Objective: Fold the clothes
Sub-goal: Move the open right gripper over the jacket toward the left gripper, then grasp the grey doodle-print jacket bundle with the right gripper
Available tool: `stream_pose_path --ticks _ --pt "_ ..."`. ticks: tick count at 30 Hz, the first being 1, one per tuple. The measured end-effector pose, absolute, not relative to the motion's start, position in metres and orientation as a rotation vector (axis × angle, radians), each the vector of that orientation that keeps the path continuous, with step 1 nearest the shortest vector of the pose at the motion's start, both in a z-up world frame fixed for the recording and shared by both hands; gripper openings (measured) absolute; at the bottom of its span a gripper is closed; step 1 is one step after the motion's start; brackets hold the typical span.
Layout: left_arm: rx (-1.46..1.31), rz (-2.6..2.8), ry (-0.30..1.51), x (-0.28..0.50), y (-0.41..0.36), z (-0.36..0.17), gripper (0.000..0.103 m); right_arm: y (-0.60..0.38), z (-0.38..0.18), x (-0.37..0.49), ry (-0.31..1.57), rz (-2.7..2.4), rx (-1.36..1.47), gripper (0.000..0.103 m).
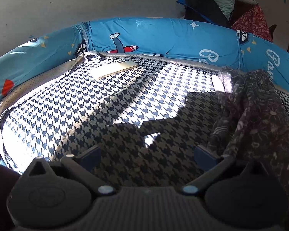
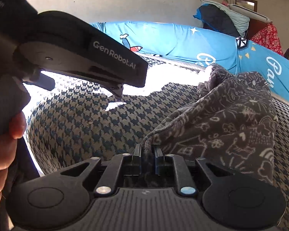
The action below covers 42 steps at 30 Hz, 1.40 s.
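Observation:
A dark grey garment with a pale doodle print (image 2: pixel 227 121) lies bunched on the houndstooth-covered bed (image 2: pixel 82 127). My right gripper (image 2: pixel 147 154) is shut on an edge of this garment and holds it low over the bed. In the left wrist view the same garment (image 1: pixel 254 115) hangs at the right. My left gripper (image 1: pixel 146 154) is open and empty above the houndstooth cover (image 1: pixel 86 111), with the garment just beside its right finger. The left gripper's body (image 2: pixel 82 57) also shows at the upper left of the right wrist view, held in a hand.
A pale phone (image 1: pixel 115 68) lies on the bed near its far edge. Blue printed cushions (image 1: pixel 163 38) line the far side. Piled clothes and bedding (image 1: pixel 221 5) stand beyond at the back right. Bright sunlight falls across the left half of the bed.

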<state>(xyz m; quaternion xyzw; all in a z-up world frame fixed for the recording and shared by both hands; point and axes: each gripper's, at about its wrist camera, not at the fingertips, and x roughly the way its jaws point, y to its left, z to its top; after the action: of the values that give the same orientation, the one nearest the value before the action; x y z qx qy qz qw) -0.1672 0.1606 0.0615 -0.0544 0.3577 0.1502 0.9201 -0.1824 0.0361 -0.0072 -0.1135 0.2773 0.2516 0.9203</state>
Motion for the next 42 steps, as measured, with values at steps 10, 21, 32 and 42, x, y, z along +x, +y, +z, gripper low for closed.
stream_pose_path --ticks 10,21,32,42 --pt "-0.111 0.28 0.77 -0.159 0.153 0.051 0.103 0.016 0.019 -0.195 0.603 0.551 -0.298 0.035" --pt "-0.083 0.215 0.785 -0.152 0.134 0.044 0.103 -0.03 0.055 -0.17 0.597 0.424 -0.197 0.036" --pt "-0.077 0.178 0.8 -0.148 0.127 0.04 0.103 -0.042 0.063 -0.134 0.588 0.376 -0.196 0.038" --pt "-0.047 0.184 0.837 -0.14 0.119 0.028 0.103 -0.027 0.056 -0.084 0.521 0.356 -0.216 0.056"
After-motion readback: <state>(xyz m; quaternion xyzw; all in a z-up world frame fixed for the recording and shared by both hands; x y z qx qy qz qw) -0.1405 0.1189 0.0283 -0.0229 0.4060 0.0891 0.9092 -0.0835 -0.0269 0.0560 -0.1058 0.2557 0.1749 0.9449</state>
